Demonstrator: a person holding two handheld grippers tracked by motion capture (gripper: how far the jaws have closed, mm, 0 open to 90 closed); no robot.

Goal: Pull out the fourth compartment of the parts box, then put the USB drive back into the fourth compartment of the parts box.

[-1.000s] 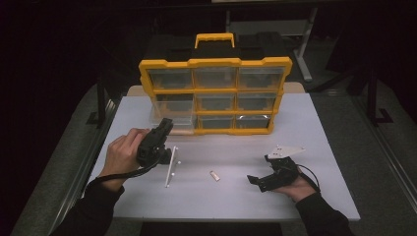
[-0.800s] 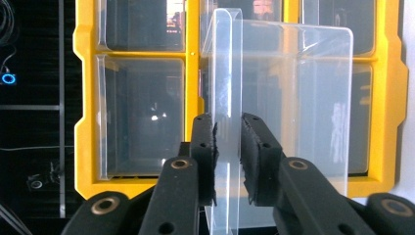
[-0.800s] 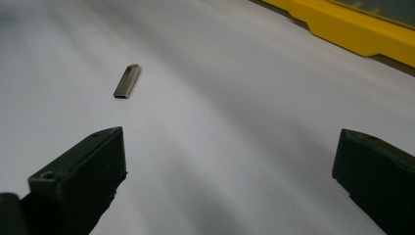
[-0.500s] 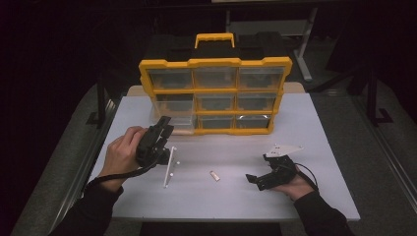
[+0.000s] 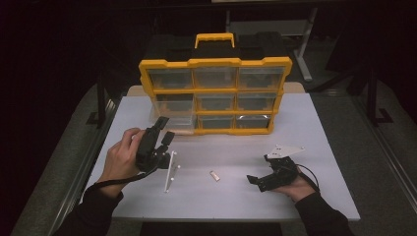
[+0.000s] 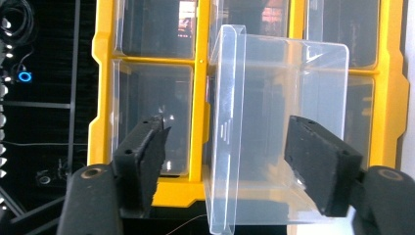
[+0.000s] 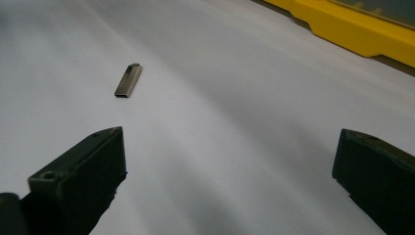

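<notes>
Your left gripper [image 6: 230,161] has just been opening its fingers off the clear drawer [image 6: 279,132], pulled partway out of the organizer [image 5: 216,93]. Right gripper [image 5: 268,179] rests spread wide on the tabletop [image 5: 295,123]. Next: fetch the small metal piece [image 7: 128,80].

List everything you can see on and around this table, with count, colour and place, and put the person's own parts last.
organizer cabinet: one, yellow frame with clear drawers, back of table
pulled-out drawer: one, clear, lower left of the cabinet, between the left jaws, pads off it
small metal piece: one, grey, table centre
white rod part: one, white, beside the left hand
table: one, white
left hand-held gripper: one, black, jaws have just been opening
right hand-held gripper: one, black, open, resting at right
</notes>
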